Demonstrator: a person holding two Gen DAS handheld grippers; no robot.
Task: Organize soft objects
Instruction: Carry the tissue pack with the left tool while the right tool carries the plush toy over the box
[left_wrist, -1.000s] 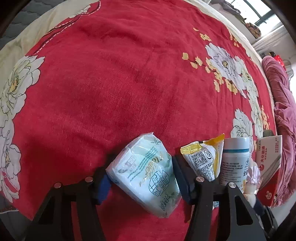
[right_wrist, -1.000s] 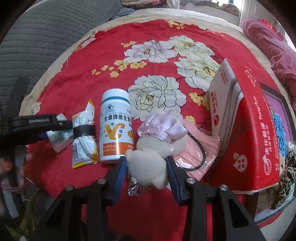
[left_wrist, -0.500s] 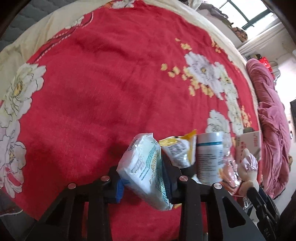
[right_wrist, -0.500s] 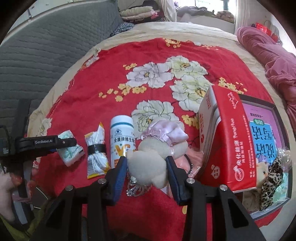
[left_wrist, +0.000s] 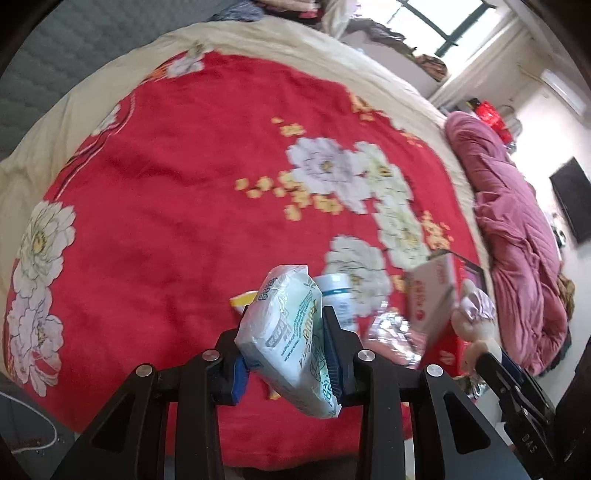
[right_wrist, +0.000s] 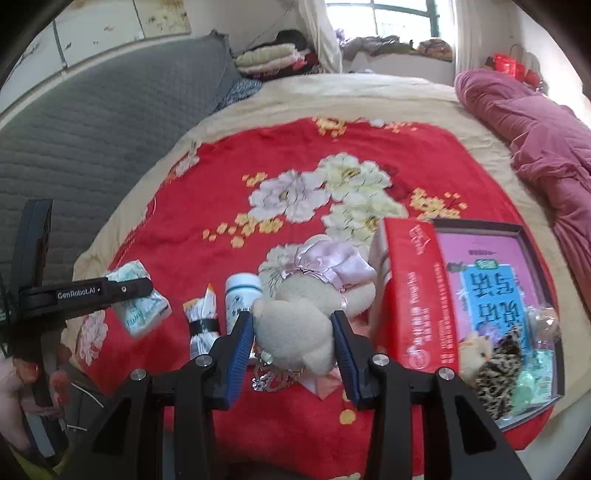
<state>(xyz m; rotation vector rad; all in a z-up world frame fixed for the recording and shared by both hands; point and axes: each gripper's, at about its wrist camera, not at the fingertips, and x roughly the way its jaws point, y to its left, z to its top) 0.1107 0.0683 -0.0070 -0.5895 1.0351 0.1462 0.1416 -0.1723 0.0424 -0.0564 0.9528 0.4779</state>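
While both soft things hang lifted off the bed (right_wrist: 184, 221), the move ahead turns on where the tray (right_wrist: 524, 229) lies: to the right, behind the red box (right_wrist: 410, 295), already holding a leopard toy (right_wrist: 498, 362).

The right hand-held gripper (right_wrist: 295, 332) is clenched on the plush (right_wrist: 303, 325), whose long axis runs forward and away between the fingers, pink bonnet at the far end. The tray sits just beside this gripper, to its right, so it looks the nearer hand to unload.

The left hand-held gripper (left_wrist: 284, 354) is clenched on the tissue pack (left_wrist: 291, 339), held with its long axis tilted up and away. From there the tray lies well to the right, past the bottle (left_wrist: 338, 299), the box and the plush, so I judge that pack must cross over them.
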